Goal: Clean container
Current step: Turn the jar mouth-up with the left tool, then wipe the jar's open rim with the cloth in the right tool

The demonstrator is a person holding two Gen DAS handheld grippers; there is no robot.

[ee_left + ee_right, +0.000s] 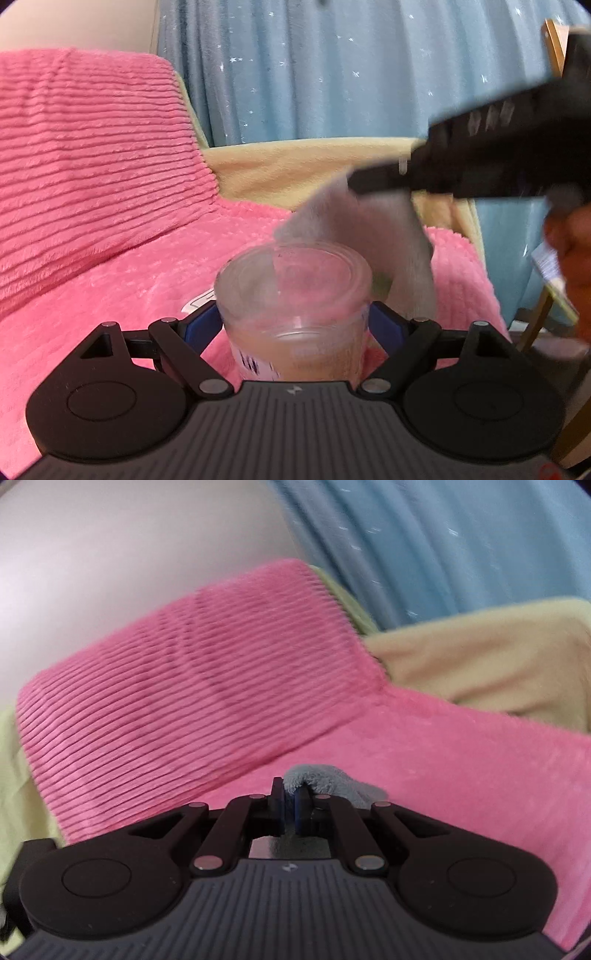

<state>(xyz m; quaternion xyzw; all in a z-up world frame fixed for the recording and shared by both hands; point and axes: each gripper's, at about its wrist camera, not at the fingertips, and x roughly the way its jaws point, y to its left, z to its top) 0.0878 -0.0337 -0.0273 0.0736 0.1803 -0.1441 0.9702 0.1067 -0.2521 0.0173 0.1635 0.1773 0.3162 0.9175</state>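
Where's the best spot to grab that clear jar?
Grip the clear jar around its straight round wall below the rim, from both sides, as the left tool does. That leaves the open mouth free for the grey cloth.

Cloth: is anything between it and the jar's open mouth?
Nothing visible. The grey cloth, pinched in the right claw, hangs just above and behind the rim of the clear jar, which the left claw grips. The mouth has no lid. Motion blur hides whether the cloth touches the rim.
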